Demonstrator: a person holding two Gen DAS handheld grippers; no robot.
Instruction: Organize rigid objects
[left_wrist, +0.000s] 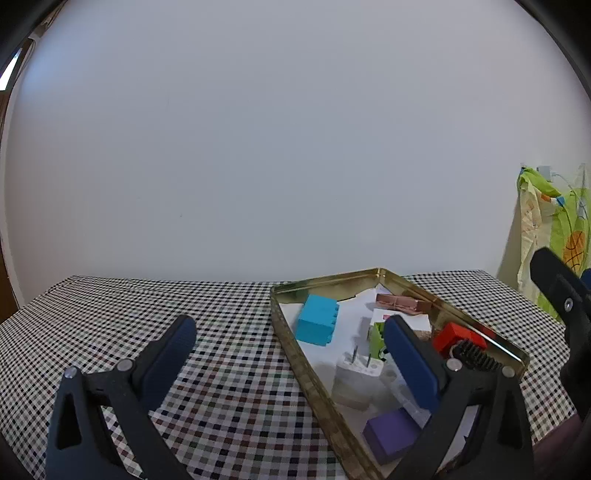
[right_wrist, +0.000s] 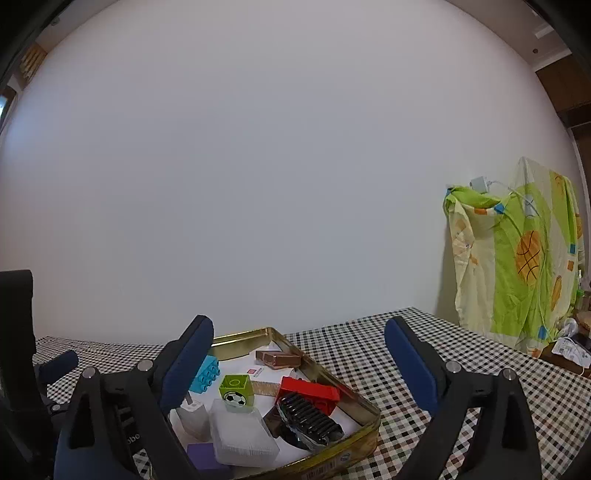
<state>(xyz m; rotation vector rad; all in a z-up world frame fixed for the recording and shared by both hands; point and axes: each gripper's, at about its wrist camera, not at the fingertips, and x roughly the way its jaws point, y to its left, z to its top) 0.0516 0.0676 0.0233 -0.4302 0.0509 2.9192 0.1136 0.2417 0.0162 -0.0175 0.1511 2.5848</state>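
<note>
**Two open claws hovering at a filled gold tin**

While both claws are hanging over a checked table (left_wrist: 221, 369), a shallow gold tin (left_wrist: 417, 286) is sitting on the cloth, holding the small hard things. The left claw (left_wrist: 290, 360) is gaping wide with nothing between its blue pads; its right finger is reaching over the tin and its left finger over bare cloth. The right claw (right_wrist: 299, 365) is also standing wide open and gripping nothing; its left finger is crossing the tin's near corner and its right finger is lying over the table beside the tin.

Inside the tin, a blue brick (left_wrist: 317, 325) is lying near the far left wall. A brown bar (right_wrist: 277, 359) is resting by the far corner. A green cube (right_wrist: 236, 392) with a football print is sitting near the middle, and a red brick (right_wrist: 310, 392) is lying just right of it. A black comb (right_wrist: 308, 421) is leaning against the red brick. A white plug (left_wrist: 356, 380) is standing with its prongs up, a frosted box (right_wrist: 242, 435) is lying beside it, and a purple block (left_wrist: 391, 434) is sitting at the near end.

A patterned cloth (right_wrist: 517, 266) is hanging by the wall to the right.
</note>
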